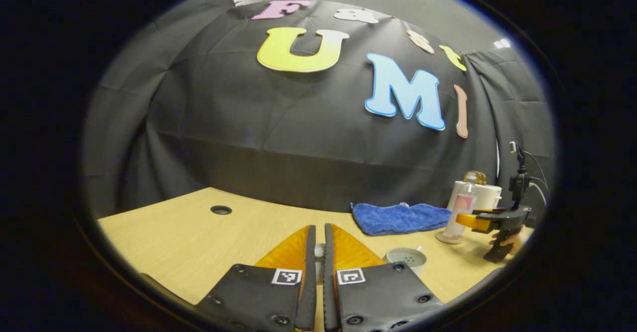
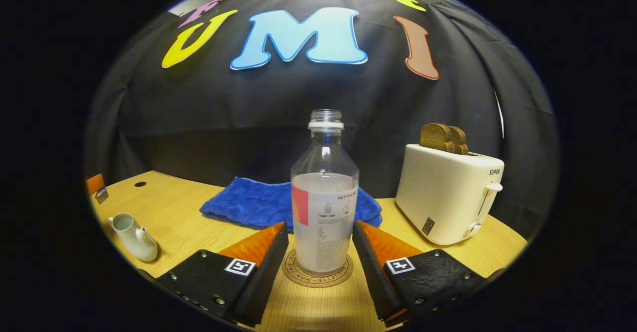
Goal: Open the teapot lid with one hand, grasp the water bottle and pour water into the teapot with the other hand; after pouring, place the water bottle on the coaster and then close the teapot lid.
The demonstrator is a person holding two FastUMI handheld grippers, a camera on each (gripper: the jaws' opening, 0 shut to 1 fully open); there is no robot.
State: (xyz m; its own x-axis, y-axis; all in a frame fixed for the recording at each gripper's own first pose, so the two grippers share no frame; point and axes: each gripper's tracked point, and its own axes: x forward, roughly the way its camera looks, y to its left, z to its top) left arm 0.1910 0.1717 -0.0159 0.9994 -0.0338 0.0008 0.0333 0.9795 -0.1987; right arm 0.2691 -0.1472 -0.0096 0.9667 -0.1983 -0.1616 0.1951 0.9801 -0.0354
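Starting at the left, the left claw (image 1: 319, 245) was seen nearly closed, something small and pale pinched between its fingers; this was judged to be the lid, though it could not be told for certain. Just right of it the teapot (image 1: 407, 259) stood open on the counter (image 1: 189, 227), its strainer holes exposed. Farther right a blue towel (image 1: 400, 217) lay near the wall. The bottle (image 2: 324, 207) was seen uncapped and upright on the coaster (image 2: 318, 275), part full. The right claw (image 2: 321, 245) was spread wide, a finger on either side of the bottle and neither touching it. A toaster (image 2: 450, 197) with bread stood at the far right.

Pouring was judged either done or not yet begun; this could not be told. If the claw were drawn back crookedly, the bottle could be clipped by a finger and tipped, and water spilled through its open neck. The lid, held by so little, could be dropped if the grip were eased.
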